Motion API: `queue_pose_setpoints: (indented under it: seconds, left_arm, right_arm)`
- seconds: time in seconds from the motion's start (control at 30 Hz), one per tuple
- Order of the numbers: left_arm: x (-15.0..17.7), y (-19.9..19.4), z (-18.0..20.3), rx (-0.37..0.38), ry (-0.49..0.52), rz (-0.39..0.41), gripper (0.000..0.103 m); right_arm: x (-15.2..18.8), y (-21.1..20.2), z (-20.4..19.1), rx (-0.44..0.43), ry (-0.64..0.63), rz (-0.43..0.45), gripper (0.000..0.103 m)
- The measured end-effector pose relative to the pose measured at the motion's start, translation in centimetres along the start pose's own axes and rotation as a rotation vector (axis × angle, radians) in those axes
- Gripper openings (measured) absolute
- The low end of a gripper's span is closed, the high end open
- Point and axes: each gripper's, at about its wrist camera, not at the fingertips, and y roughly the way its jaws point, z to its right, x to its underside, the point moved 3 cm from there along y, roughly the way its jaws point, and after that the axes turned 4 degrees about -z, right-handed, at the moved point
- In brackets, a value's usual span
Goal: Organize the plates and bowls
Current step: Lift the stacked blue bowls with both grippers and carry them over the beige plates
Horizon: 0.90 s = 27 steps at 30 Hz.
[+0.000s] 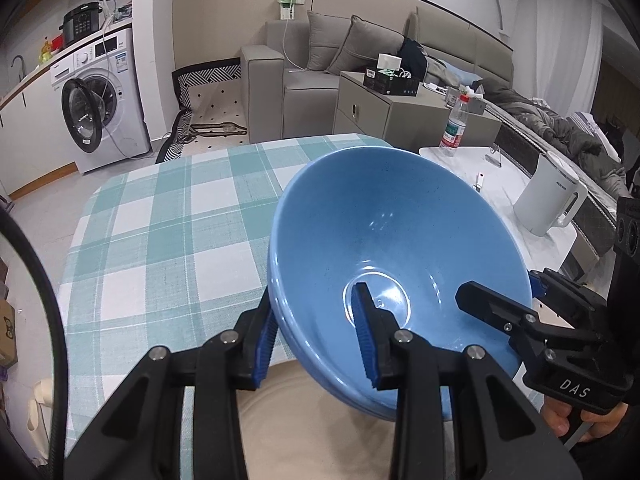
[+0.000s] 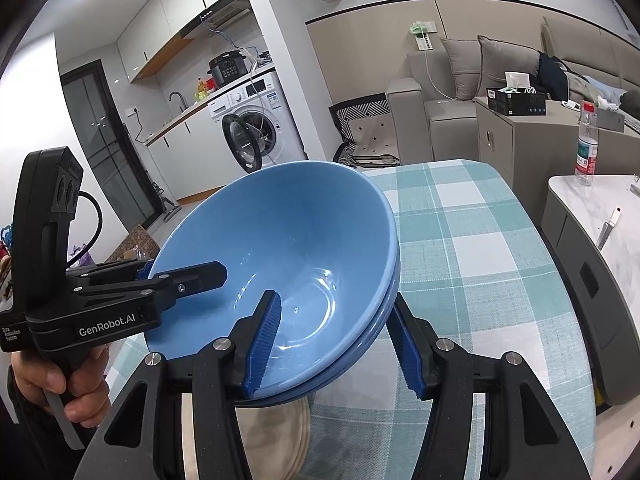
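Stacked blue bowls [image 1: 396,232] are held tilted above the checked tablecloth, nested one in the other; they also show in the right wrist view [image 2: 288,232]. My left gripper [image 1: 316,344] is shut on the near-left rim, one finger inside, one outside. My right gripper [image 2: 334,344] is shut on the opposite rim in the same way; it also shows in the left wrist view [image 1: 500,304]. The left gripper shows in the right wrist view [image 2: 176,280]. A beige plate [image 1: 320,432] lies on the table under the bowls, partly hidden [image 2: 280,432].
The table has a teal and white checked cloth [image 1: 160,240]. A white side table to the right carries a white kettle [image 1: 554,196] and a water bottle [image 1: 454,128]. A washing machine [image 1: 96,100] and a grey sofa [image 1: 304,72] stand behind.
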Motion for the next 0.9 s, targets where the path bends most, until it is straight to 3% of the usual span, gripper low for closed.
queue_pose_setpoints:
  seconds: [0.9]
  left_arm:
    - [3.5, -4.0, -3.3, -0.029, -0.053, 0.048, 0.034]
  right_arm:
    - [0.8, -0.8, -5.1, -0.059, -0.099, 0.000, 0.056]
